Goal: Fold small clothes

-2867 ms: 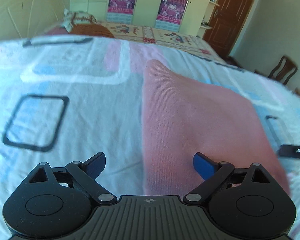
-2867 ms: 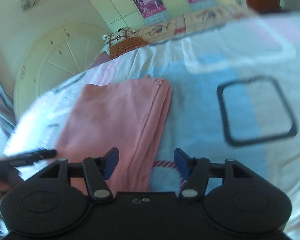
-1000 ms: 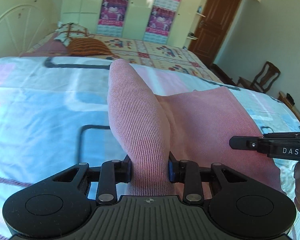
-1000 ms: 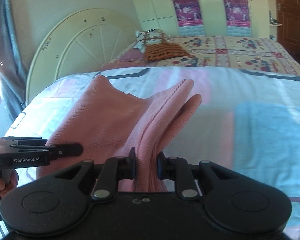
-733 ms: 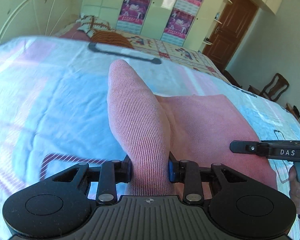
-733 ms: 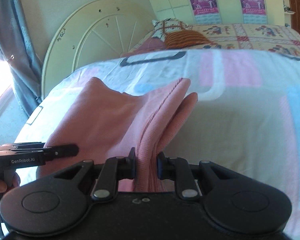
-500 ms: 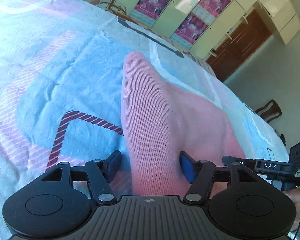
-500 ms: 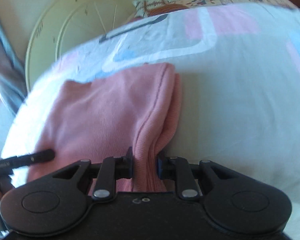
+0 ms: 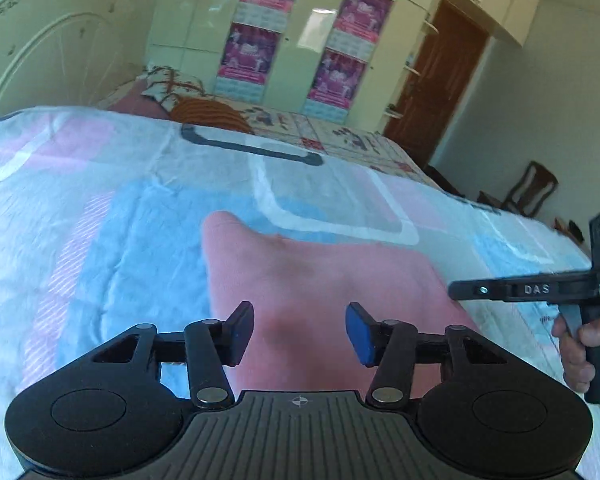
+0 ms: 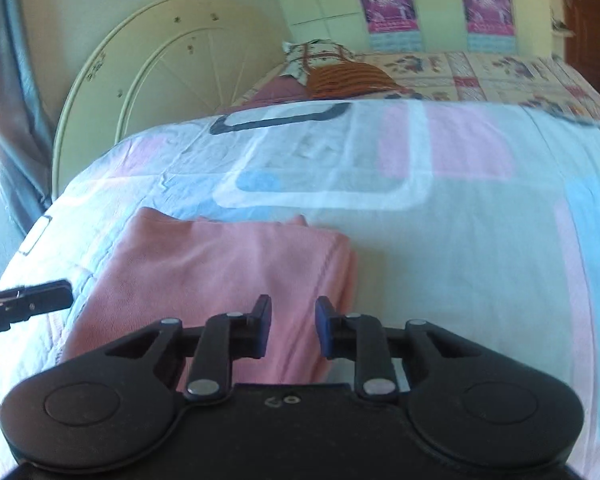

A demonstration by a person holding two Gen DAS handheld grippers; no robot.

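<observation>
A pink knit garment (image 9: 324, 280) lies folded flat on the patterned bedsheet (image 9: 100, 208). My left gripper (image 9: 300, 332) is open just above its near left edge and holds nothing. In the right wrist view the same pink garment (image 10: 220, 272) lies flat, and my right gripper (image 10: 293, 326) is open just above its near right corner, empty. The right gripper's side also shows at the right of the left wrist view (image 9: 540, 290). The left gripper's finger (image 10: 32, 300) shows at the left of the right wrist view.
The bedsheet (image 10: 460, 240) has blue, pink and white blocks. A second bed with an orange striped pillow (image 9: 208, 116) lies beyond. A round cream headboard (image 10: 160, 64), a brown door (image 9: 440, 80) and a wooden chair (image 9: 536, 188) stand around the room.
Both grippers were shut on the garment's raised edges. They lowered it onto the bed and opened, left first, then right. The garment now lies flat.
</observation>
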